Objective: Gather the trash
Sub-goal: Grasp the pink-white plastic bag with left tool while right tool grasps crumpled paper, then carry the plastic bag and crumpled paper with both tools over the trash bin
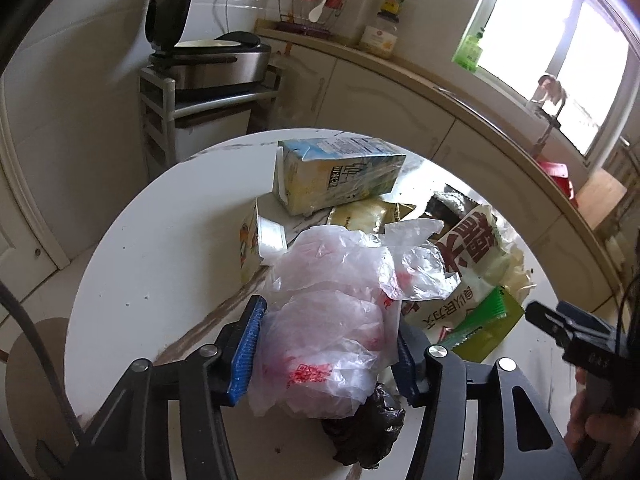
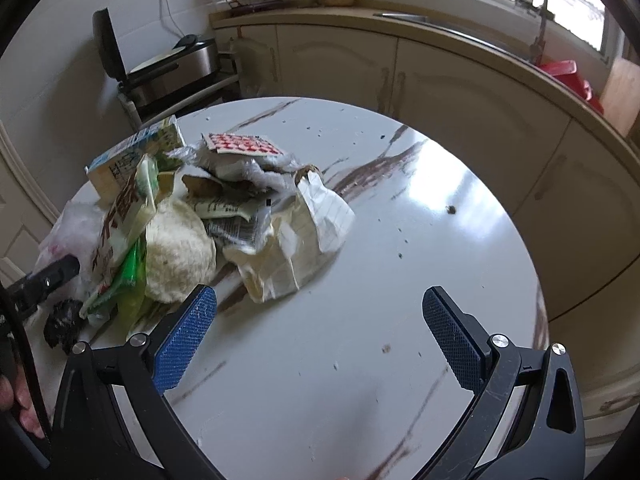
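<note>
A pile of trash lies on the round white table point(image 1: 152, 264). My left gripper point(image 1: 328, 340) is shut on a crumpled clear plastic bag point(image 1: 328, 320) with red print, its blue pads on either side. Behind it lie a milk carton point(image 1: 340, 172), a small open box point(image 1: 260, 240), a large snack wrapper point(image 1: 472, 264) and a green packet point(image 1: 492, 316). A black crumpled scrap point(image 1: 368, 436) lies under the bag. My right gripper point(image 2: 320, 320) is open and empty above bare table point(image 2: 400, 240), right of crumpled paper point(image 2: 288, 240), a white wad point(image 2: 176, 256) and a red-patterned card point(image 2: 244, 144).
The right gripper also shows at the right edge of the left wrist view point(image 1: 568, 332). Kitchen cabinets point(image 2: 460, 92) with a sink point(image 2: 440, 24) curve behind the table. An open electric griddle point(image 1: 208, 60) stands on a metal rack at the back left.
</note>
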A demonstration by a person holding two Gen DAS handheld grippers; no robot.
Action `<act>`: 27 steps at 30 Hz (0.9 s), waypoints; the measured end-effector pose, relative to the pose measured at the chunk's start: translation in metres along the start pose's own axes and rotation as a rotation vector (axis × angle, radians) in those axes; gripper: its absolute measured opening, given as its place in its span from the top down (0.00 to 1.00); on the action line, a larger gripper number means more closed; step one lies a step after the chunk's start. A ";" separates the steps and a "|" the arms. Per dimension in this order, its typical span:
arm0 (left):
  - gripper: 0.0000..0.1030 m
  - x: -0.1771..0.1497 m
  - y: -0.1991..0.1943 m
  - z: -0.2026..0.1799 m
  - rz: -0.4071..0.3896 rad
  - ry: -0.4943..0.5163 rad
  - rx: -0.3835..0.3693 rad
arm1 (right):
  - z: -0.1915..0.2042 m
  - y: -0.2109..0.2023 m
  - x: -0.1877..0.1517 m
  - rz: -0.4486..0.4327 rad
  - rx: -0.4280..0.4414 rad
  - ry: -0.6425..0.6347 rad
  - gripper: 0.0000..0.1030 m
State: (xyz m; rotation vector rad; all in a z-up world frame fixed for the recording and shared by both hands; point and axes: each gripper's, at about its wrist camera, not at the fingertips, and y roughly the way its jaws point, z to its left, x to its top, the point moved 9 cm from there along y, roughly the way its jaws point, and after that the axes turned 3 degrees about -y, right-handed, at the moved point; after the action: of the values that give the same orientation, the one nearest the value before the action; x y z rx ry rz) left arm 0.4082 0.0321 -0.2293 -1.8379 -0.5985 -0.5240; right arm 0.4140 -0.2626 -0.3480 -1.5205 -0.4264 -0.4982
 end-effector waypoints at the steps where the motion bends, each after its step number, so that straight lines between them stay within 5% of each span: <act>1: 0.49 0.000 0.000 0.000 -0.003 0.003 0.004 | 0.001 0.002 0.003 -0.001 0.009 0.006 0.00; 4: 0.48 0.002 -0.002 -0.004 -0.011 0.022 0.020 | 0.003 0.010 0.013 -0.005 0.031 0.028 0.00; 8: 0.18 0.005 0.001 -0.003 -0.024 0.046 0.099 | 0.005 0.015 0.024 -0.015 0.056 0.059 0.00; 9: 0.18 0.007 0.003 -0.006 -0.026 0.047 0.099 | 0.005 0.017 0.026 -0.013 0.055 0.063 0.00; 11: 0.26 0.007 0.009 -0.010 -0.012 0.053 0.076 | 0.002 0.022 0.028 -0.007 0.052 0.080 0.00; 12: 0.43 0.008 0.012 -0.012 -0.002 0.053 0.066 | 0.000 0.026 0.029 0.000 0.052 0.092 0.01; 15: 0.51 0.007 0.019 -0.014 0.011 0.045 0.051 | -0.002 0.041 0.025 0.050 0.056 0.098 0.23; 19: 0.55 0.009 0.016 -0.013 0.003 0.043 0.031 | -0.004 0.047 0.020 0.058 0.039 0.063 0.42; 21: 0.57 0.009 0.012 -0.012 -0.004 0.043 0.027 | -0.006 0.044 0.018 0.051 0.037 0.055 0.64; 27: 0.58 0.004 -0.013 -0.016 -0.048 0.063 0.034 | -0.016 0.030 0.007 0.036 0.082 0.055 0.72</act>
State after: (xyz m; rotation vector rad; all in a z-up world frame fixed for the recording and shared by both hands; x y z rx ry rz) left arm 0.4022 0.0218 -0.2121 -1.7725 -0.6068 -0.5978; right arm 0.4353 -0.2789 -0.3690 -1.4299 -0.3722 -0.4880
